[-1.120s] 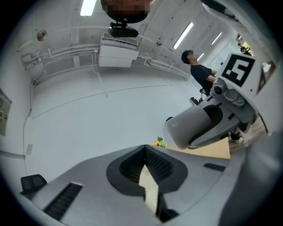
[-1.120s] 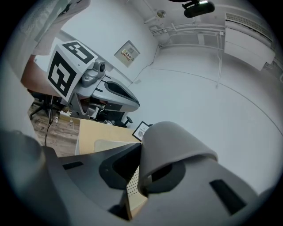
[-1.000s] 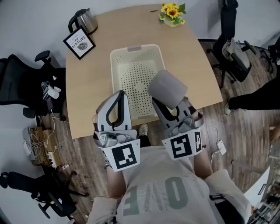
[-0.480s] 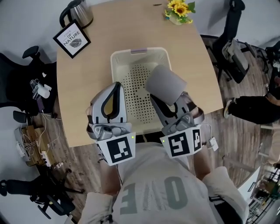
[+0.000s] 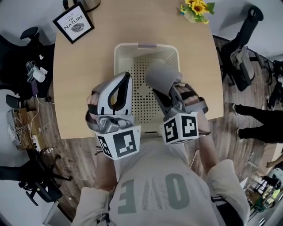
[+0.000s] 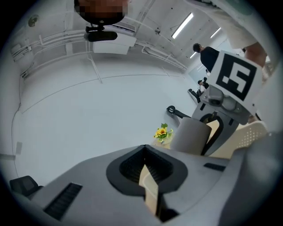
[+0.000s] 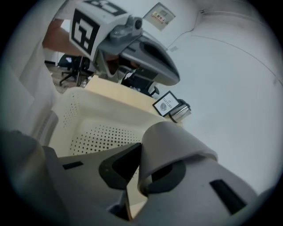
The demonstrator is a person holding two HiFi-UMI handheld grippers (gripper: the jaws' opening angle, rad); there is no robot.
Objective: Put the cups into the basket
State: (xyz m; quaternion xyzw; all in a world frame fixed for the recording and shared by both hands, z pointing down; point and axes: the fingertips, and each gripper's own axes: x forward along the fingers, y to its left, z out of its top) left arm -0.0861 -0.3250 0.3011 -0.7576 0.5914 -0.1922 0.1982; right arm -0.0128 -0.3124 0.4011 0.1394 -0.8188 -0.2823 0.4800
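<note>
Right gripper (image 5: pixel 164 90) is clamped on the grey cup (image 5: pixel 160 78). In the right gripper view, the right gripper (image 7: pixel 139 170) pinches the wall of the cup (image 7: pixel 172 141) at its rim, with one jaw inside the mouth and one outside. Left gripper (image 5: pixel 125 77) carries nothing. In the left gripper view, the left gripper (image 6: pixel 145 154) has its jaws drawn together, leaving only a thin slit with no object in it.

Layout, in descending order of size:

1. Wooden table (image 5: pixel 75 88). It supports all items listed below.
2. Cream perforated basket (image 5: pixel 118 62). It stands at the centre of the table and is seen from the near side in the right gripper view (image 7: pixel 88 110). No cup lies on its visible floor.
3. Cup. It is tilted, mouth toward the person and base pointing away, and sits over the near right part of the basket floor. Contact with the basket cannot be determined. It also shows in the left gripper view (image 6: pixel 189 136).
4. Framed picture (image 5: pixel 73 22). It stands at the far left corner of the table, with a metal kettle (image 7: pixel 180 114) just beside it.
5. Yellow flowers (image 5: pixel 196 9). They stand at the far right edge, well apart from the basket.

The tip of the left gripper overlaps the left wall of the basket in the head view.
</note>
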